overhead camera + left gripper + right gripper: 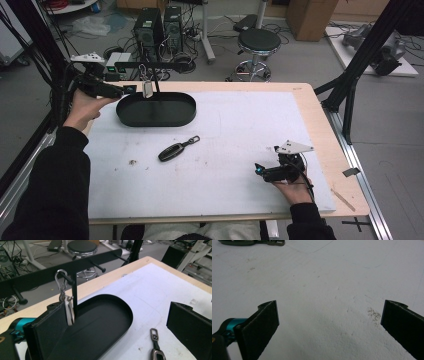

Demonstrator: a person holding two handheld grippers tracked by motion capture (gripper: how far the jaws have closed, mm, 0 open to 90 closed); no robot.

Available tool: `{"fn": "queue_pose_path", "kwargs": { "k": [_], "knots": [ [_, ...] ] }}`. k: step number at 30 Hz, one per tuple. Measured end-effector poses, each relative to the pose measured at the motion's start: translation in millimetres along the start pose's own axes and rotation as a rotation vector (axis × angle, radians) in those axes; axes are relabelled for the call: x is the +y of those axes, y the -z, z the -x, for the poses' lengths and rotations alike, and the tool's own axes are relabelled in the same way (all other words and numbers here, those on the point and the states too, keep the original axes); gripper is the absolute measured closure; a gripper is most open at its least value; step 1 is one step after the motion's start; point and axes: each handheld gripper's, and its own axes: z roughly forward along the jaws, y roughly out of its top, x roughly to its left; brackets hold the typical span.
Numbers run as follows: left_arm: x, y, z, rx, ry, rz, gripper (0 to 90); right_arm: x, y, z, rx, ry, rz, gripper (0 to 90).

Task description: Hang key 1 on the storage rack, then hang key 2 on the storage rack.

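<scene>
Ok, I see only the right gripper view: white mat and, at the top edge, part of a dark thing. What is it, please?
Observer: A black car key with a metal loop, lying flat on the mat, alone.
Operator: And where is the left gripper?
Observer: The left gripper is at the far left, over the end of a black oval tray, jaws wide open.
Operator: Does it hold something?
Observer: No. A silver clip hangs from a peg of the stand in the tray, just inside one jaw, not squeezed.

Silver keychain (65, 305) hanging on stand peg (68, 278)
</scene>
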Motion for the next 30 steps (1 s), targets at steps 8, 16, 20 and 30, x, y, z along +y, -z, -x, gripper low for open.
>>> {"fn": "queue_pose_path", "kwargs": {
  "k": [8,16,20,30],
  "knots": [
    [-10.5,-3.5,11.7,-0.021,-0.022,-0.039,3.7,0.0,-0.3,-0.1,-0.001,-0.003,-0.001,0.8],
    [-17.8,-18.3,29.0,-0.046,-0.050,-0.110,3.7,-0.3,-0.1,0.4,-0.005,0.000,-0.001,0.8],
    [-20.8,-24.6,35.9,-0.058,-0.069,-0.138,3.7,-0.4,0.9,0.4,-0.008,-0.002,-0.004,0.8],
    [-33.2,-48.0,50.4,-0.098,-0.089,-0.196,3.7,-0.3,1.4,0.3,-0.011,0.000,0.004,0.8]
  ]
}}
